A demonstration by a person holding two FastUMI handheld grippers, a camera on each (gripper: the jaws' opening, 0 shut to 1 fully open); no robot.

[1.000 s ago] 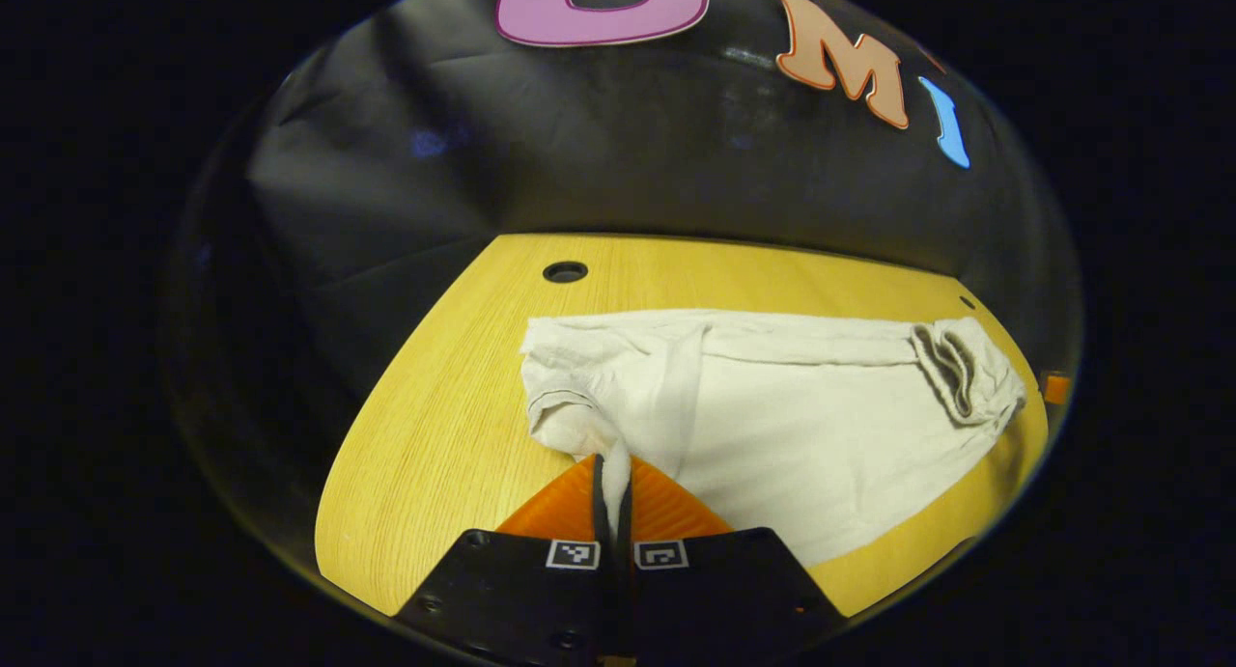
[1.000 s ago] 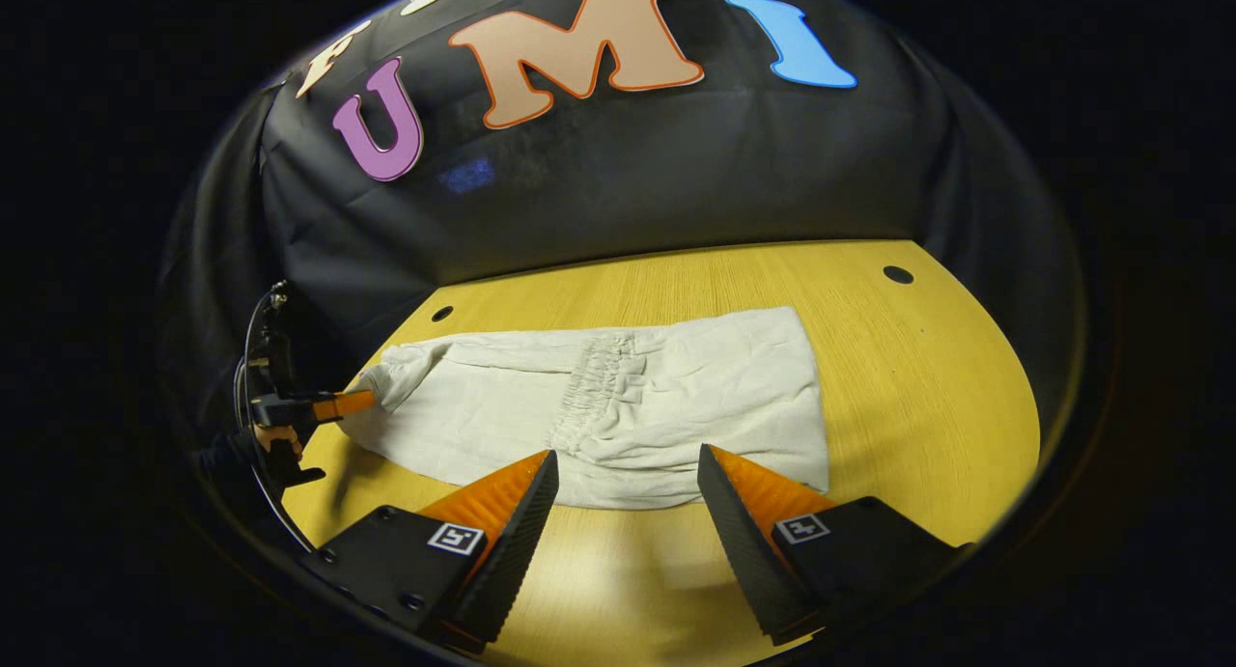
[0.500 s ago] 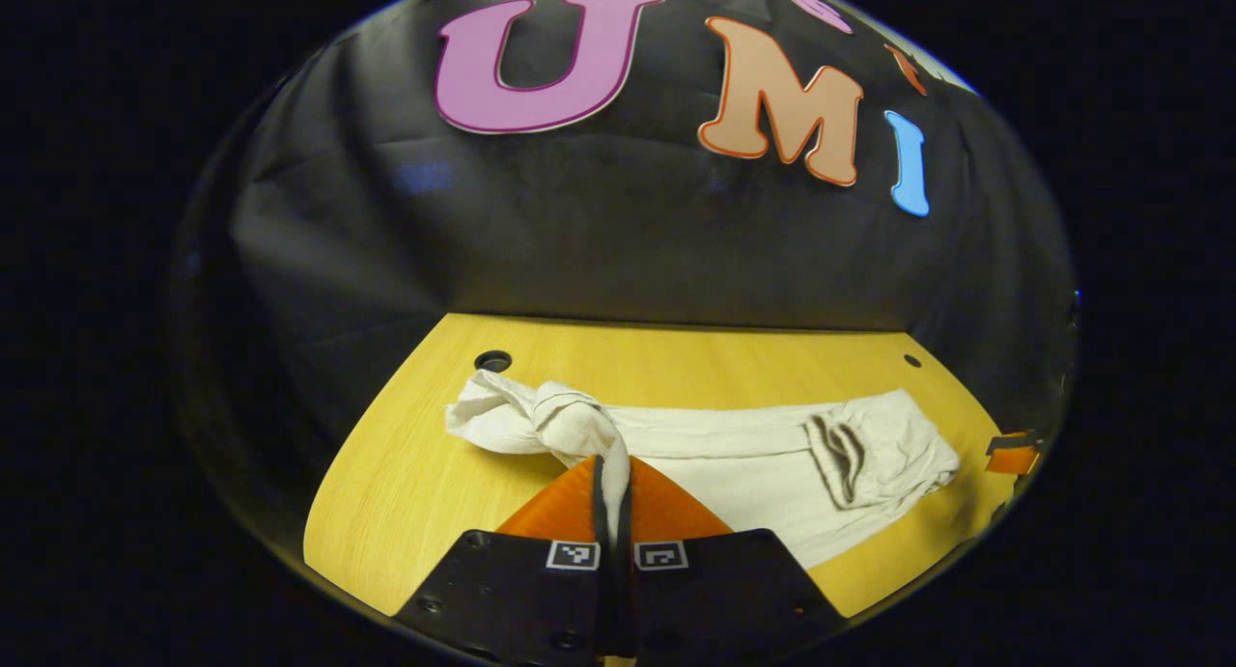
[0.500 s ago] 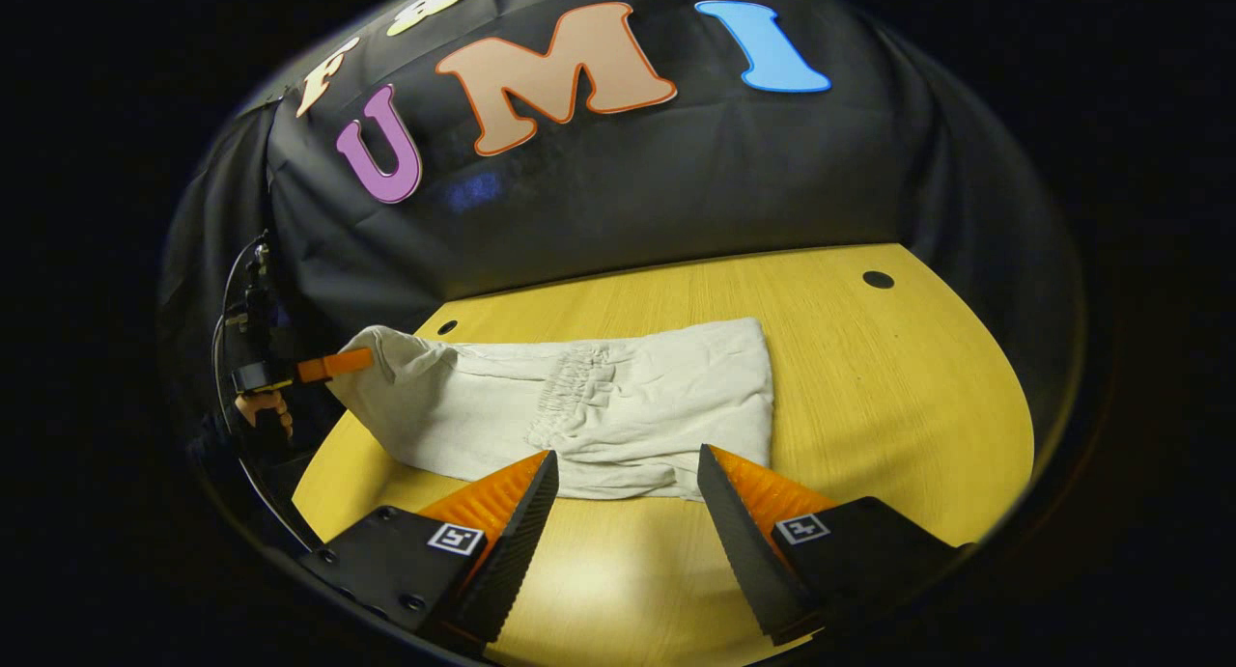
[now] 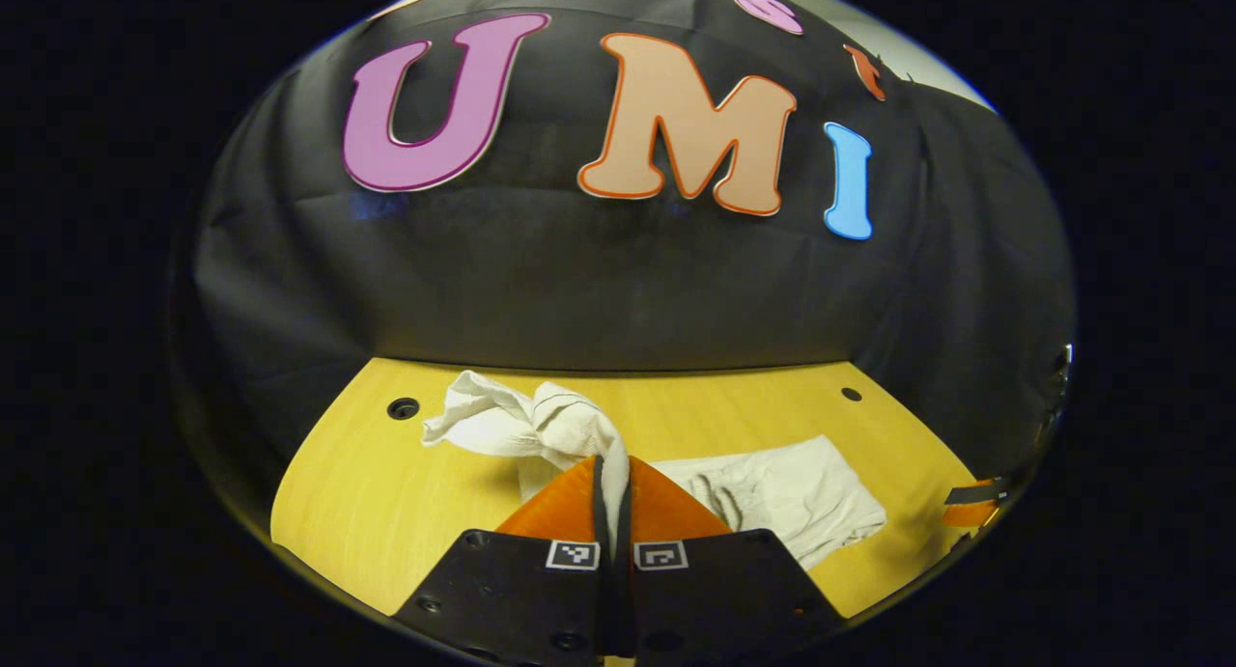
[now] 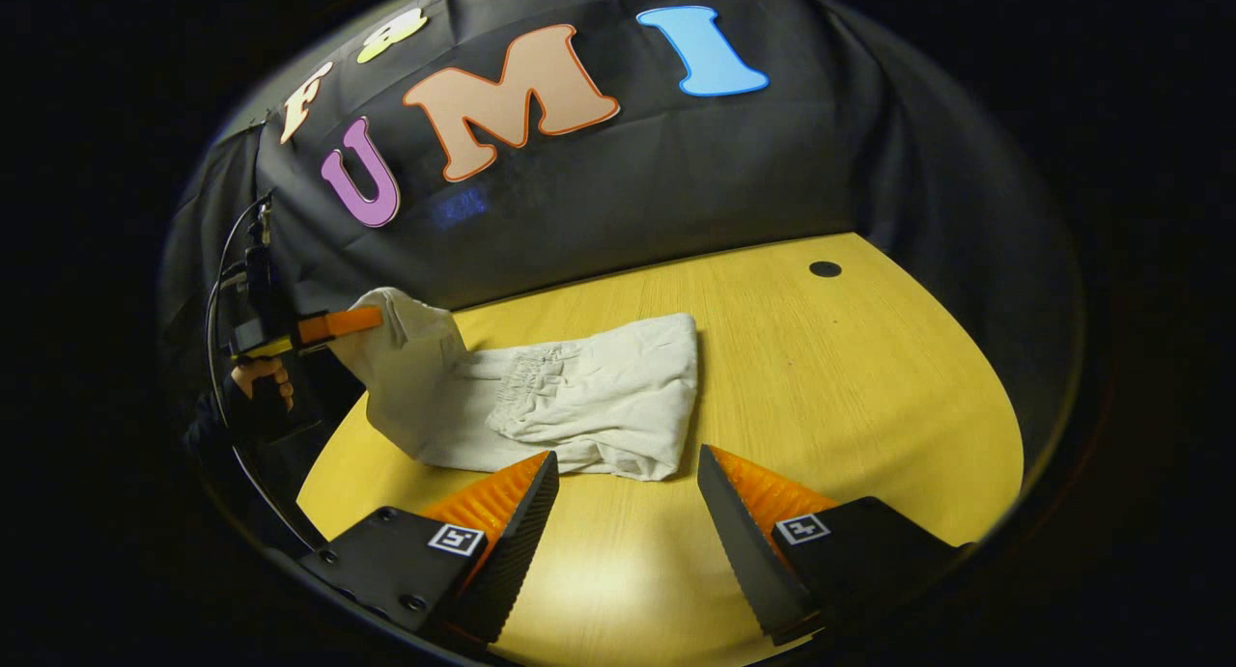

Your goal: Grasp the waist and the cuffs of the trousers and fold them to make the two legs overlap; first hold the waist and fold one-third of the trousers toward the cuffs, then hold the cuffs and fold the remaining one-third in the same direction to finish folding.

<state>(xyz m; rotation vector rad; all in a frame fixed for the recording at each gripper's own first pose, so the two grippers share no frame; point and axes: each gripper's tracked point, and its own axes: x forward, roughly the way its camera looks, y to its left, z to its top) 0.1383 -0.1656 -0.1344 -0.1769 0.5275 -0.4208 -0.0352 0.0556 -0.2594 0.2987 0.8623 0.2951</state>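
Observation:
Cream trousers [image 6: 589, 411] lie partly folded on the yellow wooden table [image 6: 850, 387], the elastic waist turned onto the legs. My left gripper [image 5: 611, 469] is shut on the cuff end [image 5: 541, 424], which hangs lifted above the table. In the right gripper view that same left gripper [image 6: 362, 321] holds the raised cuffs [image 6: 410, 344] at the far left, a hand [image 6: 259, 373] gripping it. My right gripper [image 6: 628, 459] stands open just in front of the folded trousers, with nothing between its fingers. The rest of the trousers [image 5: 792, 493] lies flat to the right in the left gripper view.
The table has round holes near its back edge [image 6: 825, 268] [image 5: 403, 408] [image 5: 851, 394]. Black cloth wall rises right behind the table. Bare tabletop stretches to the right of the trousers [image 6: 869, 435]. A tip of the right gripper [image 5: 975, 505] shows at the table's right edge.
My left gripper has lifted the cuff end off the table and carried it toward the waist, bunching the trousers shorter. The right gripper has stayed open and shifted slightly.

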